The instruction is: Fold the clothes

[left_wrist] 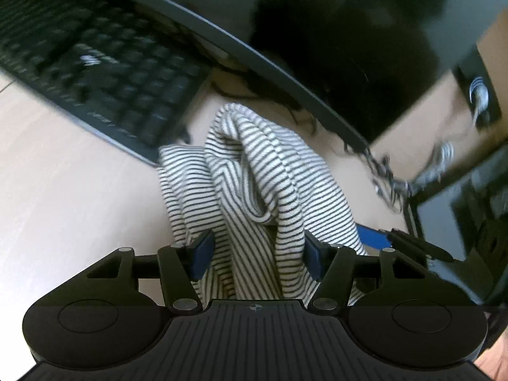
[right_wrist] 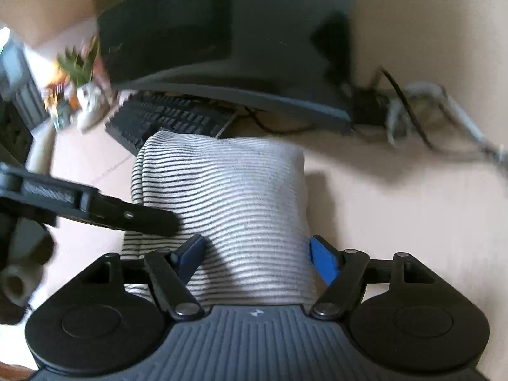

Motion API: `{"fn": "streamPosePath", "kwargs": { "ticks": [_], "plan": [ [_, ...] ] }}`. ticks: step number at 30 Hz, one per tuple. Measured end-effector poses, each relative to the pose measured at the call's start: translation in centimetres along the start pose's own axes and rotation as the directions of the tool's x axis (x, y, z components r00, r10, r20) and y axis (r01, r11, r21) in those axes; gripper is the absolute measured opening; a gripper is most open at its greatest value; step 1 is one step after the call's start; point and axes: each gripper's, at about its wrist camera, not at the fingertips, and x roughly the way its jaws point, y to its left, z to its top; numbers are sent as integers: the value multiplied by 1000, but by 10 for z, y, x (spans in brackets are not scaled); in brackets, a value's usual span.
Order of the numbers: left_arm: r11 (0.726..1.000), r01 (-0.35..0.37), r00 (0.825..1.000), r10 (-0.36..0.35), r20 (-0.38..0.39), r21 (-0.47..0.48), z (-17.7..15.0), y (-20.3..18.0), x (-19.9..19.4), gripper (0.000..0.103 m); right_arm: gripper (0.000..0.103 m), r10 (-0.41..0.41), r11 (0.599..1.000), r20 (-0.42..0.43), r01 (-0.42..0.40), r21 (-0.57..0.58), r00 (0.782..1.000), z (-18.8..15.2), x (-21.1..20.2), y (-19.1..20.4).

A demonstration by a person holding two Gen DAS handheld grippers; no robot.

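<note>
Straddling striped shirt (left_wrist: 254, 171): L claw (left_wrist: 258, 254), R claw (right_wrist: 255, 258), both wide.

A black computer keyboard (right_wrist: 171, 120) lies on the pale wooden desk (left_wrist: 57, 171) at ten o'clock. Behind it stands a dark flat monitor (right_wrist: 222, 41); grey cables (right_wrist: 422, 108) tangle at two o'clock.

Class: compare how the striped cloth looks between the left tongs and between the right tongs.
Between the left tongs the striped cloth is bunched into deep folds; between the right tongs it lies smoother. The left stripes run diagonally; the right run crosswise. Both tongs stand open.
</note>
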Motion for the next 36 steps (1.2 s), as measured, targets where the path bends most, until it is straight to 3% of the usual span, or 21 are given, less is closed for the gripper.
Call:
{"fn": "streamPosePath", "kwargs": {
  "ticks": [2,5,8,10,11,13,14,15,18,21,24,26,30,32,36],
  "plan": [
    [1000,-4,1000,4,28,-5,0,4,-12,69,74,-57,992,61,63,-110,997,9,-14,21],
    [995,-89,994,86,72,47,-3,3,-28,72,77,-9,967,140,44,-252,990,6,-50,51],
    [987,-134,988,127,86,84,-6,4,-35,71,78,64,951,61,-42,-306,996,-11,-60,72],
    [991,-108,993,103,63,74,-9,7,-32,71,78,66,935,9,-59,-350,998,-27,-56,82],
    [992,-105,994,102,50,74,-11,7,-28,71,77,27,919,-2,-25,-394,1000,-37,-50,88],
    [991,-108,994,106,27,79,-14,7,-20,71,55,-33,903,5,32,-429,999,-43,-44,87],
    [991,-105,994,104,25,77,-15,9,-20,71,21,-63,893,9,60,-447,998,-46,-41,87],
    [992,-103,995,101,23,76,-16,11,-20,71,17,-59,909,9,57,-412,998,-41,-44,82],
    [993,-95,995,94,16,72,-19,17,-20,71,14,29,964,79,-7,-266,996,-10,-70,72],
    [994,-88,996,87,10,68,-22,23,-20,70,14,139,974,142,-109,-200,980,23,-92,76],
    [995,-81,997,80,3,63,-24,28,-20,70,14,217,961,82,-198,-192,973,31,-75,82],
    [995,-76,997,76,-1,61,-26,32,-20,66,14,211,963,36,-202,-180,977,24,-55,79],
    [997,-51,999,50,17,62,-22,30,-28,71,14,200,971,-41,-203,-128,979,14,-33,70],
    [997,-25,999,22,49,69,-13,22,-39,71,15,163,955,-69,-175,-238,984,3,-30,89],
    [996,25,993,-35,113,87,6,4,-61,71,16,94,875,-92,-126,-467,991,-25,-22,128]
  ]
}}
